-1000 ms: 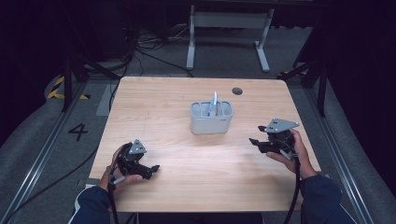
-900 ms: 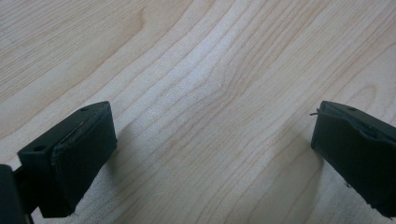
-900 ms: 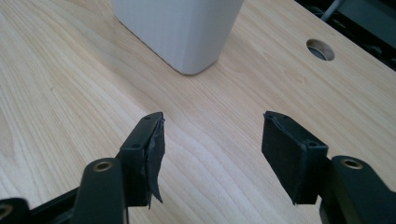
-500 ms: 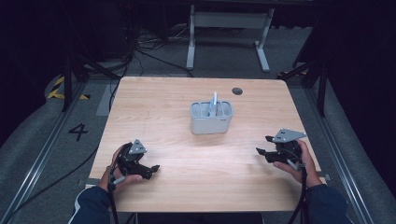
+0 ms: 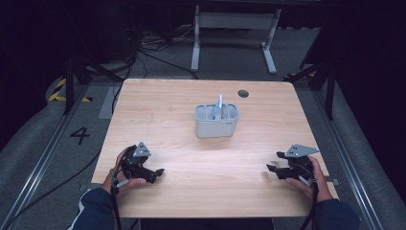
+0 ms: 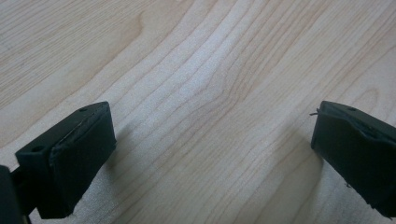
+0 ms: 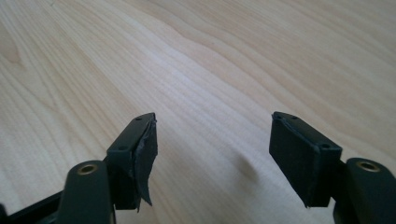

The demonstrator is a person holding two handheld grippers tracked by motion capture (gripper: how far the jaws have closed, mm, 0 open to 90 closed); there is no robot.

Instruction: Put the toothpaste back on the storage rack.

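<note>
1. The left gripper rests low at the near left of the wooden bench, held in the person's left hand.
2. Its fingers stand wide apart with nothing between them; in the left gripper view bare wood grain lies in the gap.
3. The right gripper sits at the near right of the bench, held in the right hand, with its grey three-cornered plate on top.
4. Its fingers are also spread open and hold nothing; the right gripper view shows bare wood between them.
5. A grey caddy stands upright near the middle of the bench, towards the far side, well apart from both grippers.
6. A pale, slim item stands up from the caddy's middle; what it is I cannot tell.
7. A dark round spot sits on the bench just beyond the caddy, to its right.
8. Beyond the bench's far edge, cables lie on the floor.
</note>
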